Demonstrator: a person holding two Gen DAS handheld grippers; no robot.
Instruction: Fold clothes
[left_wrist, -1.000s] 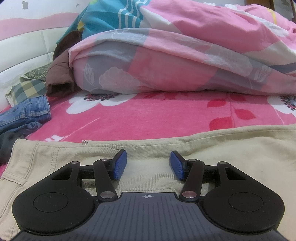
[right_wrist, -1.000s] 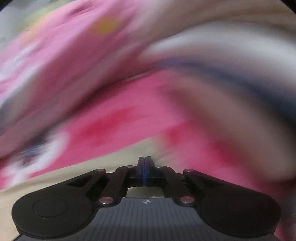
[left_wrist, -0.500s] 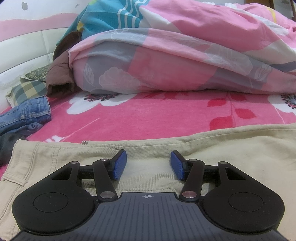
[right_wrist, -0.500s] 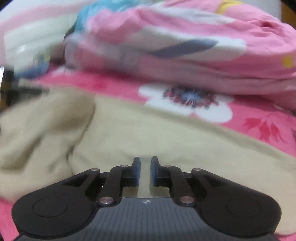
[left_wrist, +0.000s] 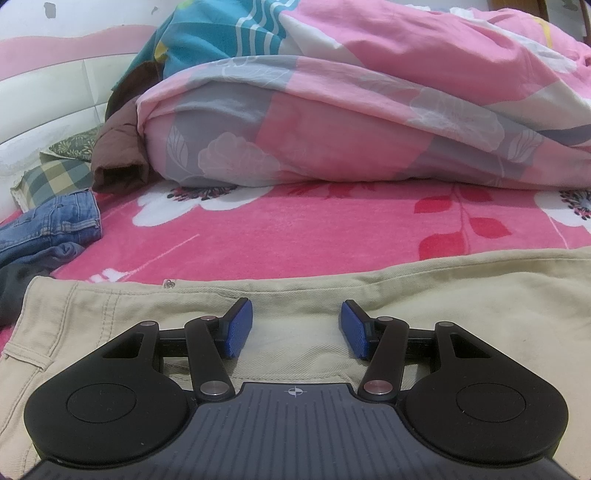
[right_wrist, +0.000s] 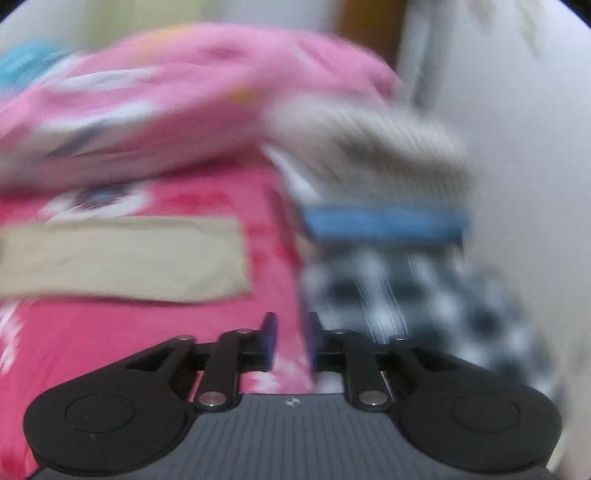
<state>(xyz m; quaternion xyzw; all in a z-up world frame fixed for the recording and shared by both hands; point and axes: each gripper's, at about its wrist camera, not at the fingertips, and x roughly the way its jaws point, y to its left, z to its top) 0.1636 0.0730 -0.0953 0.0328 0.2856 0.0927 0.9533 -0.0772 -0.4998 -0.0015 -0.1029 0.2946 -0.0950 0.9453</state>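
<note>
Beige trousers (left_wrist: 424, 295) lie flat on the pink flowered bed sheet (left_wrist: 295, 229), waistband to the left. My left gripper (left_wrist: 296, 328) hovers just over their upper part, open, with nothing between its blue pads (left_wrist: 238, 328). The right wrist view is blurred by motion. In it the trousers' leg end (right_wrist: 122, 254) lies to the left on the sheet. My right gripper (right_wrist: 291, 341) is over the bed's right edge, its jaws opening and empty.
A bunched pink and grey quilt (left_wrist: 351, 122) fills the back of the bed. Blue jeans (left_wrist: 48, 225) and dark clothes lie at the left, near a checked pillow (left_wrist: 55, 177). Right of the bed, a blurred pile of black-and-white checked cloth (right_wrist: 406, 295) and blue fabric (right_wrist: 384, 221).
My right gripper was shut a second ago; it has let go, opened partway and swung right to the bed's edge. The left gripper and the trousers under it have not moved.
</note>
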